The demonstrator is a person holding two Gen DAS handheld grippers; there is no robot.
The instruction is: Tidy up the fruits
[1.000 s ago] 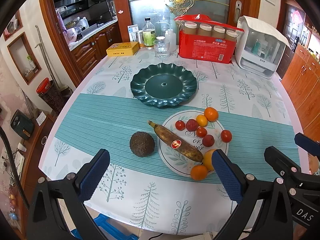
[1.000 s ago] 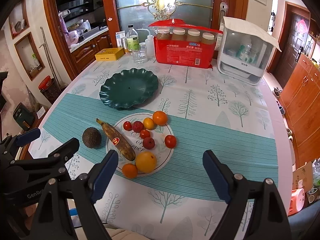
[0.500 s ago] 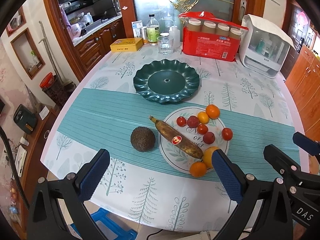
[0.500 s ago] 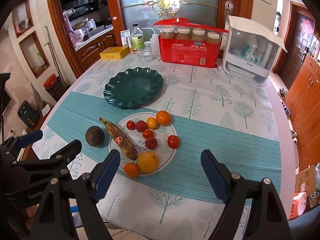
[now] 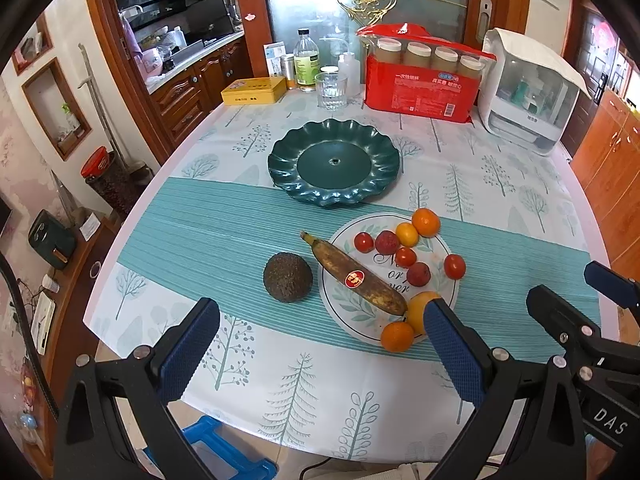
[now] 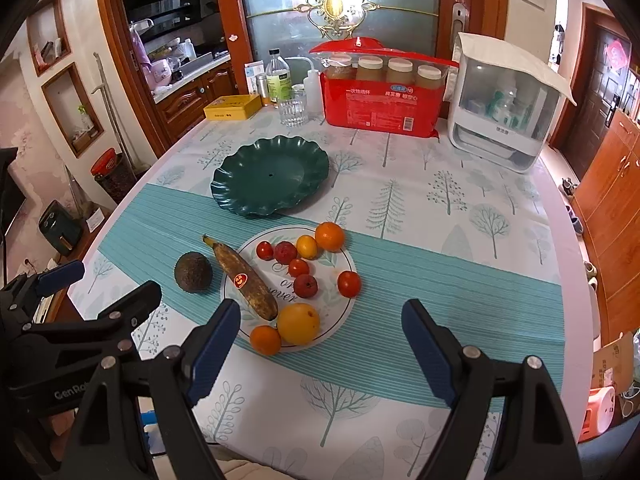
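the table [image 5: 256, 400] wears a white tree-print cloth with a teal striped band across the middle. directly on it: a dark green scalloped plate [image 5: 334, 162], just nearer a white printed plate [image 5: 352, 308], an avocado [image 5: 287, 282] beside that, and along the far edge a yellow tin [image 5: 254, 91], a glass [image 5: 331, 90], a red pack of what look like paper cups [image 5: 424, 80] and a white box [image 5: 528, 92].

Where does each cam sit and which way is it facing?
Left wrist: on the left gripper, above the table's near edge, facing the avocado and banana; its open fingers and the right gripper's frame show.
Right wrist: on the right gripper, to the right of the left one, facing the white plate; its open fingers and the left gripper's frame show.
Shared: white plate, green plate, tablecloth.
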